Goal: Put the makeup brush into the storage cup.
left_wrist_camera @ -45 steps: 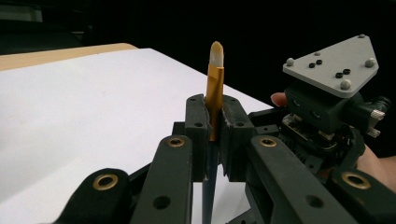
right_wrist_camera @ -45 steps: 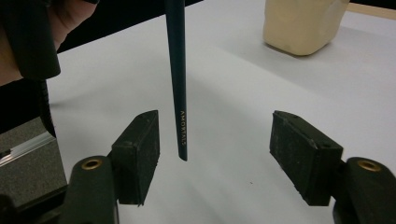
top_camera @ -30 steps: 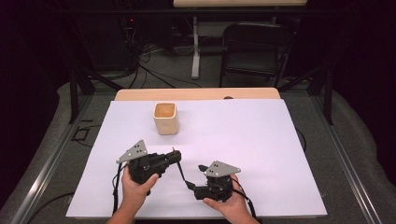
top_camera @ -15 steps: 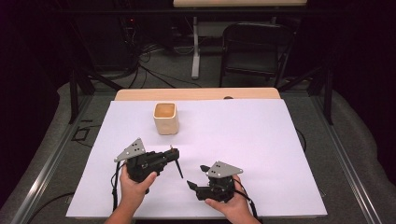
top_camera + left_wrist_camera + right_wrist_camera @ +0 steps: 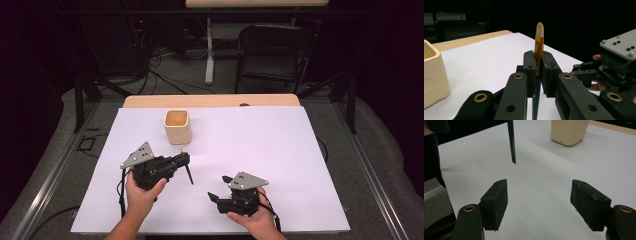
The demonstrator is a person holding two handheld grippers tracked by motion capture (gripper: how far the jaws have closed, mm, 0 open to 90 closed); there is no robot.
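Cream cup point(image 5: 177, 126), one; left gripper point(image 5: 184, 158) clamps one pencil point(image 5: 539, 52); right gripper point(image 5: 214, 196) wide.

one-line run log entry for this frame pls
left gripper: shut on pencil, eraser end up | right gripper: open, nothing held | cup: upright on table
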